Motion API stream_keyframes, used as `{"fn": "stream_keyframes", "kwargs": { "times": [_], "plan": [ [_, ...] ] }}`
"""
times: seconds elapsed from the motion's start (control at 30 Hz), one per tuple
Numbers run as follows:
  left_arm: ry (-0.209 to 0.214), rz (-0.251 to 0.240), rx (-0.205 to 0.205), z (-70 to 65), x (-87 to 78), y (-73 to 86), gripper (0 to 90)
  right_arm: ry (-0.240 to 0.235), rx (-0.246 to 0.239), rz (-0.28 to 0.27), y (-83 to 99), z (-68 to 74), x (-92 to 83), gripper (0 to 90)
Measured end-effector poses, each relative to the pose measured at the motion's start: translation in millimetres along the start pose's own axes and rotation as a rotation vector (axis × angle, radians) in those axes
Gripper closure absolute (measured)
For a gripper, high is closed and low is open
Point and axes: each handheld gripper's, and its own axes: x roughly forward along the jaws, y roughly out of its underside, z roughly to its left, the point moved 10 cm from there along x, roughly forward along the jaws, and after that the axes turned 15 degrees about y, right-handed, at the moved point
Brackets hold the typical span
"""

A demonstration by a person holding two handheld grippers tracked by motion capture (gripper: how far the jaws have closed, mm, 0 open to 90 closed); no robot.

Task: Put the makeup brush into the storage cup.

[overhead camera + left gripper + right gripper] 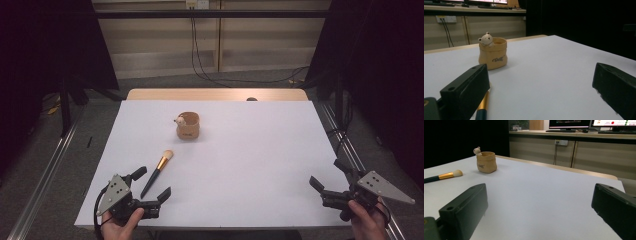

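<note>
A makeup brush point(158, 172) lies flat on the white table point(250, 165), near the front left, its dark handle pointing toward the person and its pale bristle head pointing away toward a small tan pot point(188, 126) with a little bear figure on its rim, which stands further back near the middle. The left gripper point(150, 187) rests at the near left edge with its jaws spread wide, the tail of the handle lying just between them and beside the left jaw. The right gripper point(332, 181) sits well apart at the near right edge, also wide open and holding nothing. The brush looks light, thin and stiff along the handle, with a smooth, probably slippery finish and a gold metal band; the bristles are soft and would splay if pinched. The handle below the band seems the best place to grip. The pot looks ceramic, so likely breakable and easy to tip
</note>
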Motion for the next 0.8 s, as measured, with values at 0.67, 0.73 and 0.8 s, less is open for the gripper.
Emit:
{"fn": "stream_keyframes", "kwargs": {
  "times": [0.67,0.73,0.8],
  "plan": [
    [0.004,-0.012,0.001,2.6,-1.5,-2.2,1.7,-0.027,-0.001,-0.002,1.0,4.4,3.0,0.0],
    [0.005,-0.004,-0.007,2.2,-0.5,-1.5,2.0,-0.029,0.001,0.0,0.9,5.2,1.4,0.0],
    [0.02,-0.003,0.009,1.2,0.2,-3.0,2.0,-0.033,-0.009,0.001,1.5,5.1,0.7,0.0]
  ]
}}
